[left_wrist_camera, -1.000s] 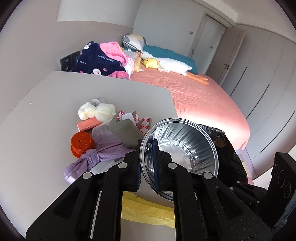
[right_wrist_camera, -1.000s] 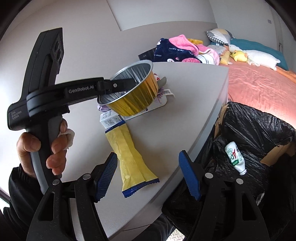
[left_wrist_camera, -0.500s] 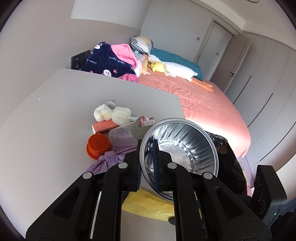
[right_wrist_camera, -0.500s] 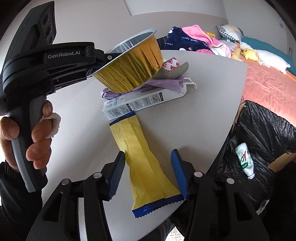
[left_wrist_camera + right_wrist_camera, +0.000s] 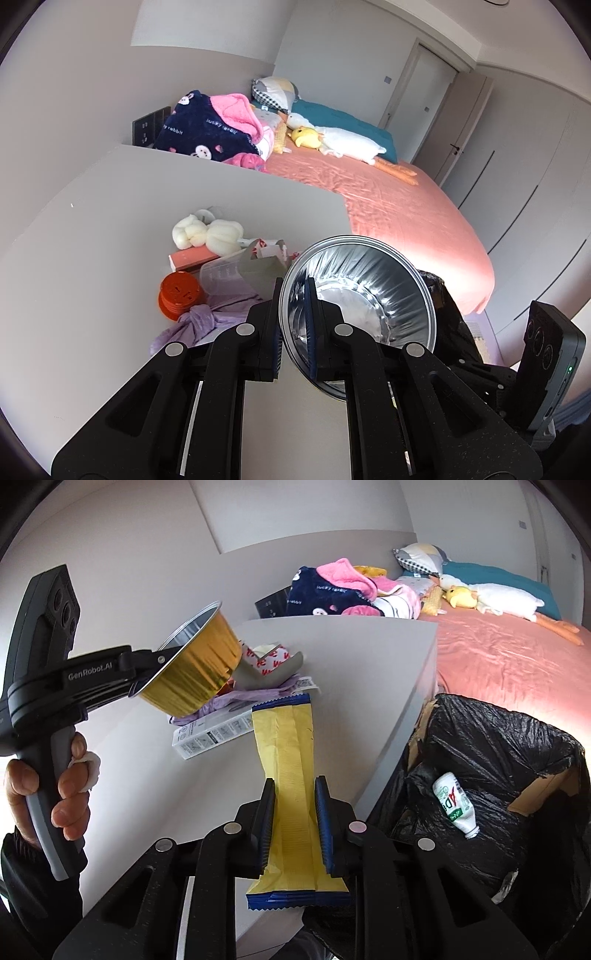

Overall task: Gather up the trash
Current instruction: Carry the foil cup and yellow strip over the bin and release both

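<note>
The left gripper [image 5: 294,328] is clenched on the rim of a foil cup [image 5: 373,302], one jaw inside and one outside the wall, holding it tilted in the air above the grey worktop [image 5: 92,266]; the right wrist view shows the cup's gold outside and a hand [image 5: 55,782] around the handle with a white wad tucked under the fingers. The right gripper [image 5: 294,825] has just been closing, and its blue pads now press both long edges of a yellow wrapper [image 5: 288,760] with blue ends, which stands up between the jaws with its far end lifted toward the trash pile. That pile lies on the worktop beyond the cup: a white carton [image 5: 214,734], a crumpled purple bag [image 5: 199,321], an orange lid [image 5: 181,293], a clear plastic cup [image 5: 221,275] on its side, a pink box [image 5: 192,258], a red-and-white printed wrapper [image 5: 264,661] and two cream pumpkin-shaped things [image 5: 207,234]. Just off the worktop's edge, a bin lined with a black bag [image 5: 491,768] stands open with a small white bottle [image 5: 452,801] inside. A bed with a pink sheet [image 5: 402,214] fills the background
</note>
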Available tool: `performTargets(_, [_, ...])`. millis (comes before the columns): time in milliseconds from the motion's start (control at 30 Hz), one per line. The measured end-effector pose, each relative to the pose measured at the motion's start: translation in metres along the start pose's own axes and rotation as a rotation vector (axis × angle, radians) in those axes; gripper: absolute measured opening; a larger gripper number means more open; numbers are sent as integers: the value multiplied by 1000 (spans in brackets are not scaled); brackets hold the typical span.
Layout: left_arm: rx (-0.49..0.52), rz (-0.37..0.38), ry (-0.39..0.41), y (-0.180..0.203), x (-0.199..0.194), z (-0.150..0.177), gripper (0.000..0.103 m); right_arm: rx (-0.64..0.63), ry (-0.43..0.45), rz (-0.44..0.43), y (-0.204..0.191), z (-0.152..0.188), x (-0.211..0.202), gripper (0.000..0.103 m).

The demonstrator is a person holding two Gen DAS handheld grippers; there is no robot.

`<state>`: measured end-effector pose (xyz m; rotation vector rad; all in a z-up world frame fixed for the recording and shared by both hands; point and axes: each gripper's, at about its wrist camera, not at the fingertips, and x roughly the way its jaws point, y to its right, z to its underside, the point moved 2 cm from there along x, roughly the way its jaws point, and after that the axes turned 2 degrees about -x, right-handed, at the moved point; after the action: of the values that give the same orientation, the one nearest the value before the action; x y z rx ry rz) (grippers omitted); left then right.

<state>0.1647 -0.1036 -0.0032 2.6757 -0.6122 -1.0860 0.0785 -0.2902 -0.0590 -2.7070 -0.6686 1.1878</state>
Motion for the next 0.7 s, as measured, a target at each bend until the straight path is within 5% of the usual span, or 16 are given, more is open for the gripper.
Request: performTargets(700, [78, 130, -91, 81, 43, 4, 9, 148, 101, 107, 79, 6, -63, 23])
